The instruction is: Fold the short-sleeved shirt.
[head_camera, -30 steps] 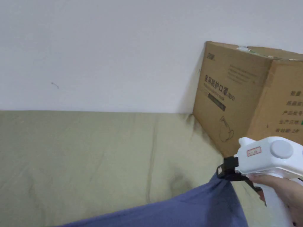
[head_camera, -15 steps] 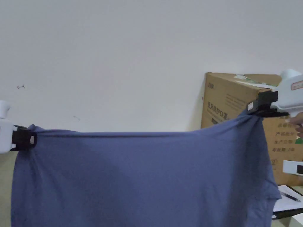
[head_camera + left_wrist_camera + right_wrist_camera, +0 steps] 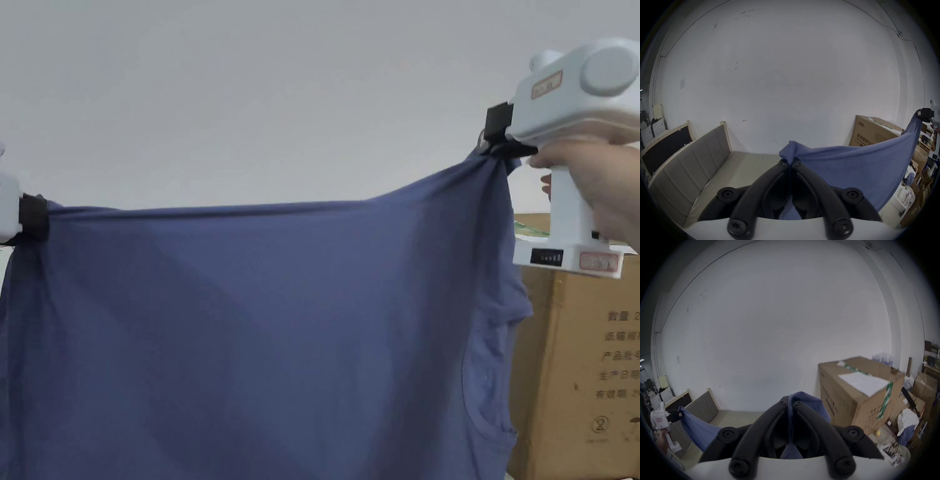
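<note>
Both pairs of black jaws are pressed together on cloth. In the left gripper view the left gripper [image 3: 790, 162] pinches a bunched corner of the blue shirt [image 3: 851, 165], a small tuft of fabric poking up past its tips. In the right gripper view the right gripper [image 3: 790, 402] clamps another corner of the same shirt [image 3: 804, 400], the cloth running down between its curved jaws.

The shirt [image 3: 262, 337] is thin, soft, matte knit. From the head view it hangs in the air as a broad sheet, its top edge pulled into a nearly straight line from the left gripper [image 3: 31, 215] up to the higher right gripper [image 3: 500, 140]. A short sleeve hangs below the right gripper, with a curved seam. The grippers have smooth white plastic bodies; a hand [image 3: 600, 181] wraps the right one's handle.

Behind the shirt's right edge stands a large cardboard box [image 3: 575, 375], closed, with printed sides; in the right gripper view a white sheet of paper [image 3: 864, 382] lies on its taped top. A padded beige couch [image 3: 708, 164] with a pale wooden frame sits against the plain white wall [image 3: 250, 94], below and behind the shirt.
</note>
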Demonstrator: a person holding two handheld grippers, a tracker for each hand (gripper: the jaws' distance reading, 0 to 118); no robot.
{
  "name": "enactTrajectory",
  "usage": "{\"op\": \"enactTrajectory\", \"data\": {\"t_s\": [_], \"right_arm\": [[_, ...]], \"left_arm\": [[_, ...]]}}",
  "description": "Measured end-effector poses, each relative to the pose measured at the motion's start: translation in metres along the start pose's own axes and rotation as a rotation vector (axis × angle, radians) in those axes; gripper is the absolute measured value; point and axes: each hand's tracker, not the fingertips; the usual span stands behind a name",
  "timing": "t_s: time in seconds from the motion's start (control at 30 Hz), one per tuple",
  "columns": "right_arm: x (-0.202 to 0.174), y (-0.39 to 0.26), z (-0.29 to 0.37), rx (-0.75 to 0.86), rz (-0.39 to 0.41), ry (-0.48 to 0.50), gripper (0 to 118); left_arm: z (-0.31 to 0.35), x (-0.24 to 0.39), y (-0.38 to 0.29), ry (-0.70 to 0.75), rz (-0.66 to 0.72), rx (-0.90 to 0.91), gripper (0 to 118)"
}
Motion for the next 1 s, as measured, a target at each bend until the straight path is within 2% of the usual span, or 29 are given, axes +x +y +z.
{"op": "enactTrajectory", "data": {"t_s": [0.17, 0.3, 0.4, 0.57, 0.7, 0.77, 0.8, 0.9, 0.97, 1.0], "right_arm": [[-0.012, -0.004, -0.038, 0.042, 0.023, -0.031, 2], [-0.01, -0.06, -0.074, 0.013, 0.022, -0.053, 2], [-0.002, -0.139, -0.11, -0.13, 0.032, -0.083, 2], [0.027, -0.319, -0.141, -0.457, -0.083, -0.044, 2], [0.053, -0.437, -0.095, -0.669, -0.077, -0.07, 2], [0.069, -0.475, -0.051, -0.733, -0.098, -0.041, 2], [0.077, -0.488, -0.03, -0.76, -0.129, -0.029, 2], [0.099, -0.512, 0.047, -0.786, -0.142, -0.034, 2], [0.115, -0.525, 0.098, -0.815, -0.218, -0.006, 2], [0.121, -0.529, 0.121, -0.816, -0.218, -0.006, 2]], "left_arm": [[-0.052, 0.01, -0.004, 0.016, 0.02, 0.026, 1], [-0.093, 0.02, -0.049, 0.052, 0.024, -0.042, 1], [-0.133, 0.026, -0.111, 0.043, 0.005, -0.165, 1], [-0.157, 0.03, -0.257, -0.01, 0.017, -0.409, 1], [-0.127, 0.018, -0.347, -0.051, 0.021, -0.533, 1], [-0.096, 0.009, -0.378, -0.071, 0.033, -0.553, 1], [-0.082, 0.0, -0.391, -0.088, 0.032, -0.566, 1], [-0.025, -0.015, -0.422, -0.129, 0.005, -0.589, 1], [0.031, -0.02, -0.437, -0.133, -0.031, -0.591, 1], [0.049, -0.024, -0.443, -0.147, -0.027, -0.597, 1]]}}
